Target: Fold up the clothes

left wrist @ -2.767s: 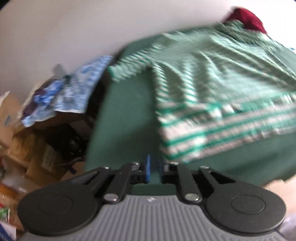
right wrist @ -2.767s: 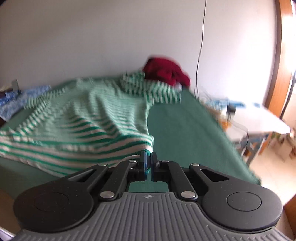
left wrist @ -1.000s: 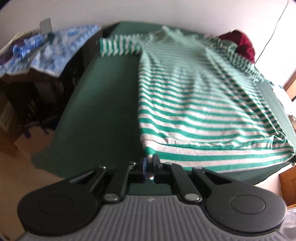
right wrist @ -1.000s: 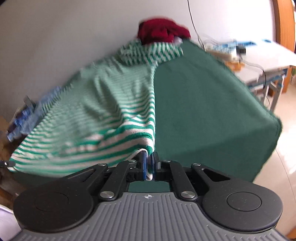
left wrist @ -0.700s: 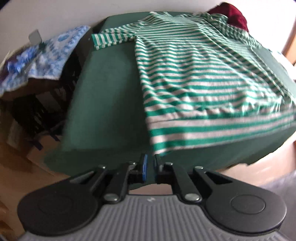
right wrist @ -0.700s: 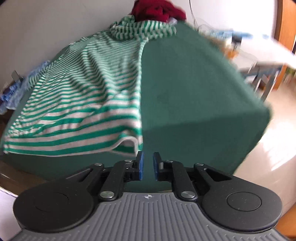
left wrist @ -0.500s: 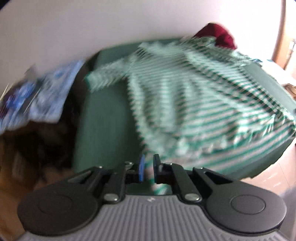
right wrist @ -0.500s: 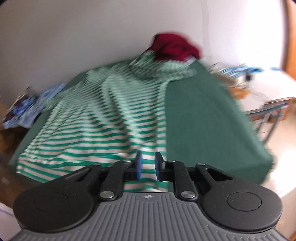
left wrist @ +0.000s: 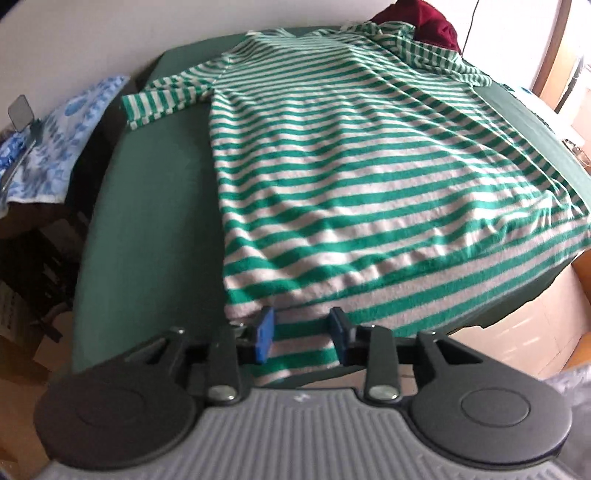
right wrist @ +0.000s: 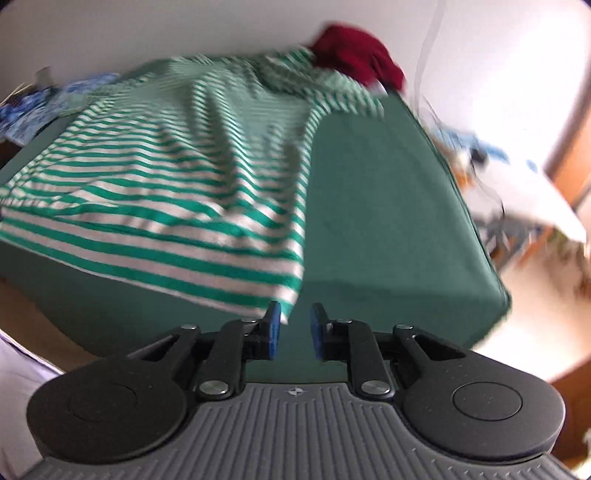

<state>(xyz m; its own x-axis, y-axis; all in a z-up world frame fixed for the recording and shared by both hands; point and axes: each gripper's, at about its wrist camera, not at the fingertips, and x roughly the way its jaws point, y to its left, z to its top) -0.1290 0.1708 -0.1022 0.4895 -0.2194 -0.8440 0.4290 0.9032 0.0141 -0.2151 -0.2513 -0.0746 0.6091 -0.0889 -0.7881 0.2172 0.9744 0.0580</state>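
Note:
A green-and-white striped shirt [left wrist: 351,177] lies spread flat on a table under a dark green cloth [left wrist: 155,206], its hem hanging over the near edge and one sleeve [left wrist: 162,101] stretched out to the left. My left gripper [left wrist: 301,334] is open just in front of the hem's left part, nothing between its blue pads. In the right wrist view the same shirt [right wrist: 177,177] covers the left half of the green cloth [right wrist: 384,206]. My right gripper [right wrist: 294,328] is open by the hem's right corner and holds nothing.
A dark red garment [left wrist: 424,16] is bunched at the far end of the table, also visible as the red garment [right wrist: 358,55]. A blue patterned cloth [left wrist: 59,147] lies on furniture to the left. A white table [right wrist: 532,192] with clutter stands to the right.
Both grippers let go of the shirt's hem corners and opened. The shirt now rests spread on the table, and the left gripper's pads stand wider apart than half a second ago.

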